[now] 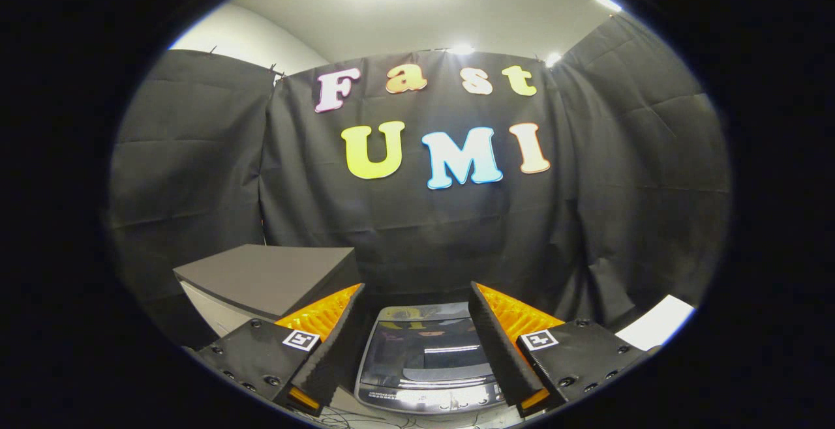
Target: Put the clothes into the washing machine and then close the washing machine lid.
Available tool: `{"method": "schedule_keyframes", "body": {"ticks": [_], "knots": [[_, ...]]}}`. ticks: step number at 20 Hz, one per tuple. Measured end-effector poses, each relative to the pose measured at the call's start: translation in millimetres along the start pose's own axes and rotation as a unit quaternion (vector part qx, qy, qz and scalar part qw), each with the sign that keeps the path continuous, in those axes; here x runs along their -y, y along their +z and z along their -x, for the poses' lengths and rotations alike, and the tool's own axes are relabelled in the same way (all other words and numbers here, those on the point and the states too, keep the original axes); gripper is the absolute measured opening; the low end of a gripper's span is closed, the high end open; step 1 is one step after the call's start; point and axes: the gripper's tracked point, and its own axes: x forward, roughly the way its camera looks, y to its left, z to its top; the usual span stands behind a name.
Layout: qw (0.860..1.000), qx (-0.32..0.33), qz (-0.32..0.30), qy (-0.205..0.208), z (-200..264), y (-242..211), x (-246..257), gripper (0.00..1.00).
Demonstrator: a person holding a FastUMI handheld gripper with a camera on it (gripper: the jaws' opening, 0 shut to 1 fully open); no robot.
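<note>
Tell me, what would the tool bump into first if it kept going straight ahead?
Probably the washing machine, whose shiny closed lid sits between and just ahead of the open tool. Depth is hard to judge; if it passes above, the black cloth wall comes next.

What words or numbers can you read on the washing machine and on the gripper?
Washing machine: a row of tiny print along its front panel, too small and blurred to read.
Gripper: a square marker on each finger shows a black-and-white pattern, no words or numbers. Its fingers stand open, with the washing machine between them.
</note>
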Motion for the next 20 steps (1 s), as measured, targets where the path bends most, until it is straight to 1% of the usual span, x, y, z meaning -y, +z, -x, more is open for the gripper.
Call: {"method": "schedule_keyframes", "body": {"ticks": [3, 10, 13, 16, 20], "knots": [[1.000, 0.007, 0.001, -0.009, 32, 9, -1, 0.96], [0.999, 0.016, 0.041, -0.023, 103, 12, -6, 0.96], [0.999, 0.018, 0.034, -0.023, 127, 5, -11, 0.96], [0.998, 0.031, 0.040, -0.031, 147, 5, -10, 0.96], [0.996, 0.037, 0.074, -0.031, 160, 5, -11, 0.96]]}}
